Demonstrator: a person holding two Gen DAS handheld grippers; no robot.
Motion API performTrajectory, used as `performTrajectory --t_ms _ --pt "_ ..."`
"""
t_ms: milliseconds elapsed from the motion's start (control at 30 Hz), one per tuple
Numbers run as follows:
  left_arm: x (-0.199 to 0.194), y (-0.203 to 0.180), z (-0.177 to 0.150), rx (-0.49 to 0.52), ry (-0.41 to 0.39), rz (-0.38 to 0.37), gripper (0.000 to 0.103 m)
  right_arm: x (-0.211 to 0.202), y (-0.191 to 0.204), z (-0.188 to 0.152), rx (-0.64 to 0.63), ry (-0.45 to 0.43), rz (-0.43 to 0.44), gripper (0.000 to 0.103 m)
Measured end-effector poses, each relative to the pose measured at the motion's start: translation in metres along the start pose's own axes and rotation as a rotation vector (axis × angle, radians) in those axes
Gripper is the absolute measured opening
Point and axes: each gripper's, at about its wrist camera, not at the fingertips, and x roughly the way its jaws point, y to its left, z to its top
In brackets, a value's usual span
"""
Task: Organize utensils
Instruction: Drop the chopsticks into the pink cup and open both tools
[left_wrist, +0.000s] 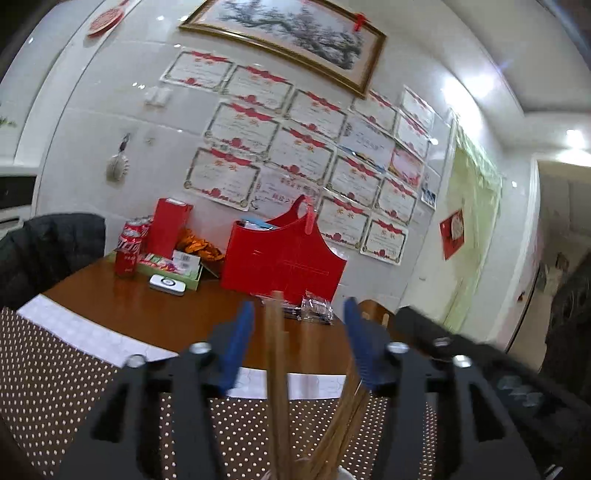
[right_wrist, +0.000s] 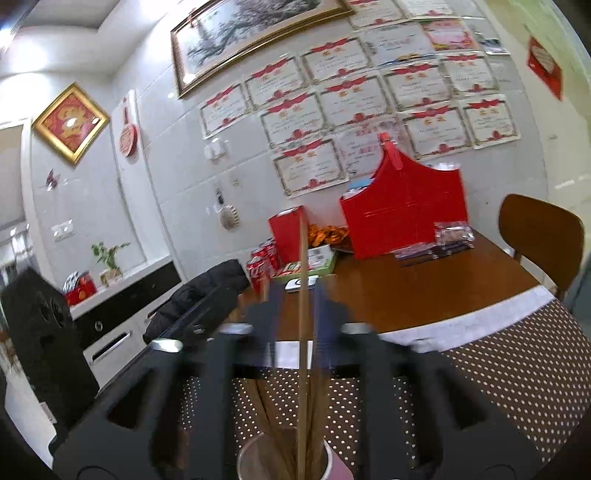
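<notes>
Spreading across the lower frame, a dotted tablecloth (right_wrist: 498, 369) is seen over the wooden table (left_wrist: 147, 306). A red basket (left_wrist: 280, 258) is noted at 12 o'clock. The left gripper (left_wrist: 299, 343) is held wide open around upright chopsticks (left_wrist: 275, 354), untouched. The right gripper (right_wrist: 299, 321), blurred, is closed on one chopstick (right_wrist: 303, 295) above a cup (right_wrist: 251, 458) at 6 o'clock.

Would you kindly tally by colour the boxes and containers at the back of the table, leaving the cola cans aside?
Red: 2, the handled carrier and the tall box
Green: 1, the flat box
White: 1, the small tin
Total: 4
</notes>
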Motion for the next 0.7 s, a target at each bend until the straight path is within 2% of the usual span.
performTrajectory --t_ms 33,67,133,300,533,700 --pt "-0.007 0.004 0.004 -0.013 -0.005 0.003 0.071 -0.005 -0.002 0.001 0.013 -0.017 -0.008 0.095" --pt "-0.012 0.006 0.006 -0.015 -0.017 0.013 0.077 -0.014 -0.005 0.003 0.023 -0.047 -0.005 0.095" --pt "-0.025 0.005 0.012 0.0 -0.037 0.018 0.078 -0.026 -0.007 0.006 0.022 -0.059 -0.009 0.095" --pt "-0.059 -0.011 0.024 0.095 -0.043 0.061 0.088 -0.049 -0.007 0.017 0.031 -0.058 -0.042 0.097" --pt "-0.099 -0.039 0.032 0.217 0.015 0.165 0.089 -0.078 0.003 0.025 0.027 -0.017 -0.091 0.097" --pt "-0.13 -0.052 0.033 0.255 0.039 0.208 0.089 -0.107 0.016 0.028 0.006 -0.002 -0.097 0.097"
